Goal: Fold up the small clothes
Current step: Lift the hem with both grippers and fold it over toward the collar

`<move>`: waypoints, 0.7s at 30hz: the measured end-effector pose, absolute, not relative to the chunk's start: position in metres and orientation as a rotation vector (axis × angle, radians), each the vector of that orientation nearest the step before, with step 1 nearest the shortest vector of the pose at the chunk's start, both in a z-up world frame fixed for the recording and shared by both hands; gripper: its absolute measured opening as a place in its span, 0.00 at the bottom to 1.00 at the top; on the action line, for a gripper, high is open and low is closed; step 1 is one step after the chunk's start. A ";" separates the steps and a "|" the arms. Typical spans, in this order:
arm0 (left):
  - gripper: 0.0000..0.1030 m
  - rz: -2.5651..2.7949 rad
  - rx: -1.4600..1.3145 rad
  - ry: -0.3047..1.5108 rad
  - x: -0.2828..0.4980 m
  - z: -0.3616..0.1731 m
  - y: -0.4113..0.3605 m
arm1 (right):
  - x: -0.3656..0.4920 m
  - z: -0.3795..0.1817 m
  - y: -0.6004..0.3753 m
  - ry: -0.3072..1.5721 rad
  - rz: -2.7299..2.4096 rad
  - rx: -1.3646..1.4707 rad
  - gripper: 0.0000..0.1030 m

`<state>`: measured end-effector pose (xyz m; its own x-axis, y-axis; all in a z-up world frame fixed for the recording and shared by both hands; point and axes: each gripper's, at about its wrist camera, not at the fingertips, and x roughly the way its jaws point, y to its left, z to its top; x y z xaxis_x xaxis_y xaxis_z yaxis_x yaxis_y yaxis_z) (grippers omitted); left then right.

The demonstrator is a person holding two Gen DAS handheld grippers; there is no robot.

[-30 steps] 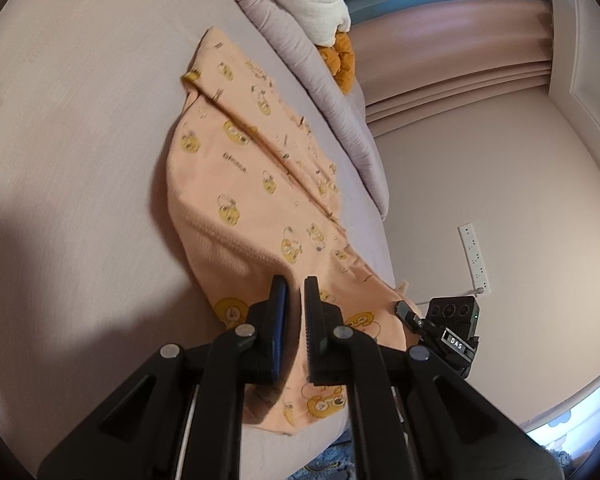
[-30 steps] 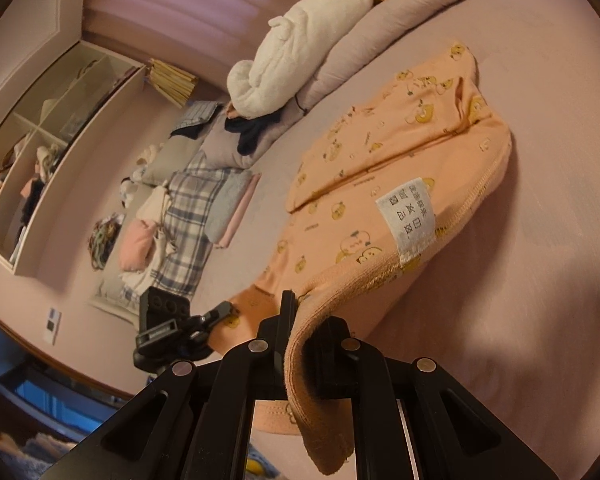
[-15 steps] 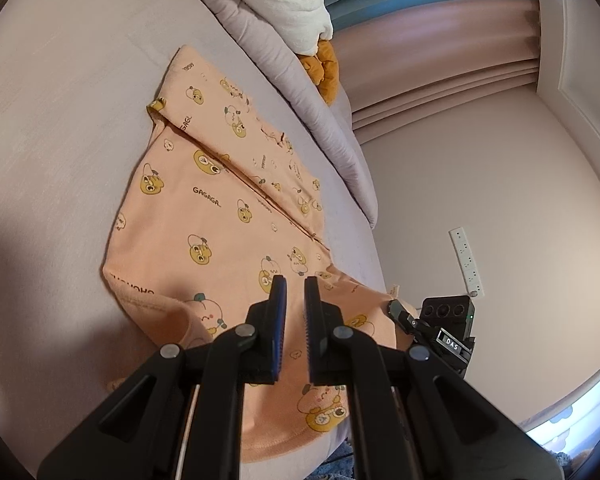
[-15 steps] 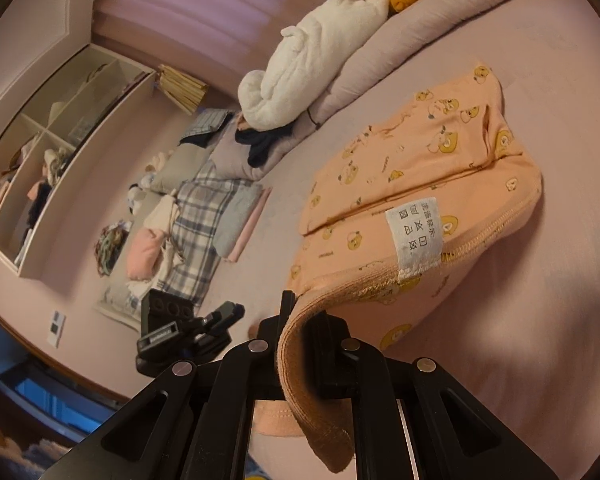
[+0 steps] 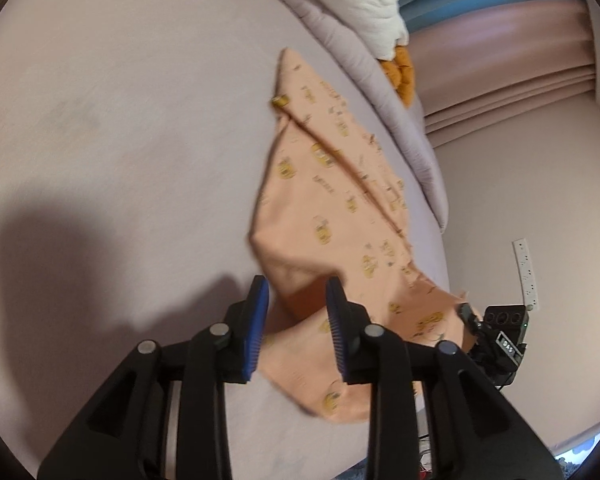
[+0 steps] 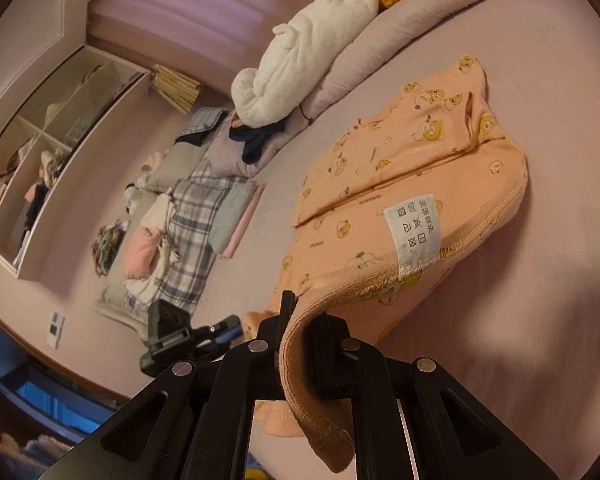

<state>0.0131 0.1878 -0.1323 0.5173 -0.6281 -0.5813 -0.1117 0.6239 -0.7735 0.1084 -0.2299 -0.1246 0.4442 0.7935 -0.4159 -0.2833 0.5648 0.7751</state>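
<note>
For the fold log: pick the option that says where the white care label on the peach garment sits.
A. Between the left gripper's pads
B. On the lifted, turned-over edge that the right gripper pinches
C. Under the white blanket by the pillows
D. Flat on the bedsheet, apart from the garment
B: in the right wrist view the care label is sewn at the stitched hem of the peach garment, on the raised flap running down into the right gripper.
</note>
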 end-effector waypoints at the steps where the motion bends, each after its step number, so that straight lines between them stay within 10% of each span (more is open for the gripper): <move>1: 0.30 -0.360 -0.876 1.013 0.012 -0.135 0.187 | 0.108 -0.125 -0.230 0.867 0.736 0.688 0.10; 7: 0.59 -0.420 -0.915 1.011 0.015 -0.133 0.176 | 0.103 -0.130 -0.233 0.880 0.727 0.703 0.10; 21: 0.57 -0.697 -0.728 1.138 0.039 -0.144 0.131 | 0.100 -0.135 -0.233 0.900 0.708 0.686 0.10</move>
